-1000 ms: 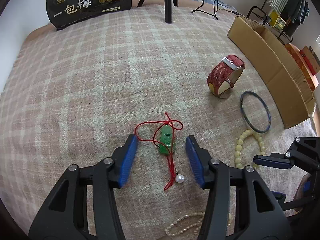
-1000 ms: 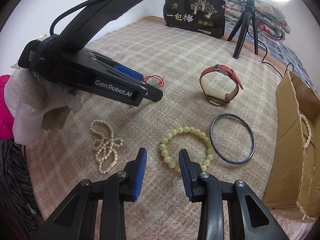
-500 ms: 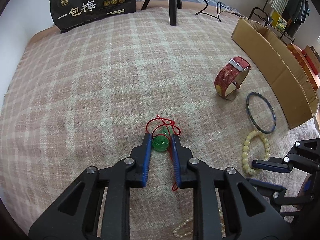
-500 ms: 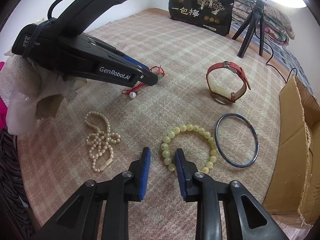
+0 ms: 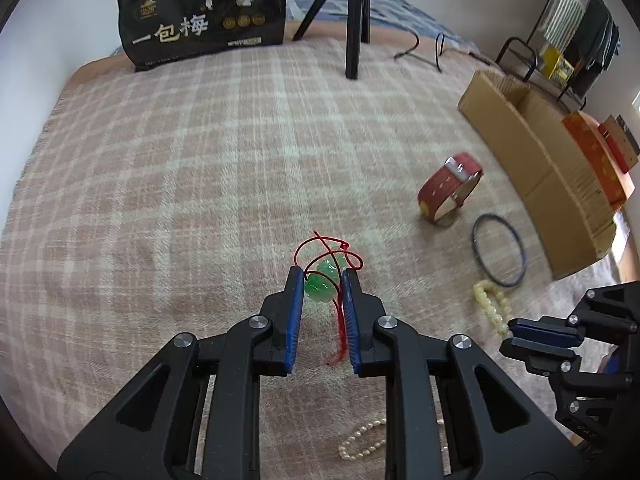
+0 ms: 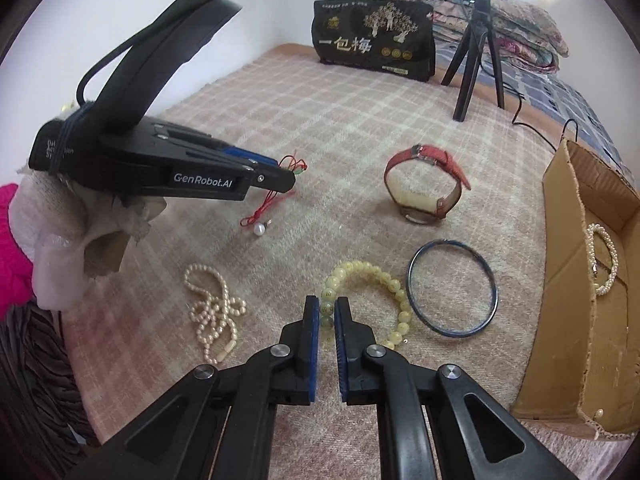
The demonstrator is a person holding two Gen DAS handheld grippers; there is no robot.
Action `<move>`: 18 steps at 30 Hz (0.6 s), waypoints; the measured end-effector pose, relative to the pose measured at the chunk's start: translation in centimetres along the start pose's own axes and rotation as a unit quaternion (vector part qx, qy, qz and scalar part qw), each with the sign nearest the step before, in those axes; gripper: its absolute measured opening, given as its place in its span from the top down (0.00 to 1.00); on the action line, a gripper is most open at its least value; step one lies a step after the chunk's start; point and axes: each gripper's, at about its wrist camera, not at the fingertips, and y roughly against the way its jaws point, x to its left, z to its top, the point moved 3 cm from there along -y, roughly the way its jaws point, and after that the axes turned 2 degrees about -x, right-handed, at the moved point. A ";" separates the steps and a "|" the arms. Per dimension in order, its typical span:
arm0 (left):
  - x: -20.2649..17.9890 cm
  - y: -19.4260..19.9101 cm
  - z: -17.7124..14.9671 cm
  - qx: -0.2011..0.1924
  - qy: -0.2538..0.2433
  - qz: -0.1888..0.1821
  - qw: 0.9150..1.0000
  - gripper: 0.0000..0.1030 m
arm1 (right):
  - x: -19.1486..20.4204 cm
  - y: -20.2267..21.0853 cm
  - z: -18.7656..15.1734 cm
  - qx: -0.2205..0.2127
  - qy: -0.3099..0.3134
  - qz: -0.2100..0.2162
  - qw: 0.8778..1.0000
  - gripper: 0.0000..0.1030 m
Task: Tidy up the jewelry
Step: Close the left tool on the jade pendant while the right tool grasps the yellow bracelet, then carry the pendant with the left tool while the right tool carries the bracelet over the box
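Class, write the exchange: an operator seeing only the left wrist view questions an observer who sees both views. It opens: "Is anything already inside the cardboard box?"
Observer: Yes, a pearl strand lies inside the cardboard box.
Operator: What is the right gripper doing?
Observer: It is shut on the yellow bead bracelet.
Operator: Where does the red cord on the pendant end?
Observer: In a white pearl, down near the blanket.

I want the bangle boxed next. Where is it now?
In the right wrist view the bangle lies on the blanket, between the bead bracelet and the cardboard box.
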 end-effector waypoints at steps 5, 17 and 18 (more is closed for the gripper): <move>-0.1 2.6 0.9 -0.027 0.010 -0.012 0.999 0.82 | 0.0 1.5 0.8 -0.022 -0.006 -0.001 1.000 0.95; -0.4 7.5 1.9 -0.072 0.025 -0.032 0.997 0.82 | 0.7 6.0 1.8 -0.071 -0.009 -0.017 0.997 0.95; -0.5 7.8 1.9 -0.076 0.026 -0.033 0.996 0.82 | 0.6 6.6 1.8 -0.076 -0.011 -0.020 0.997 0.95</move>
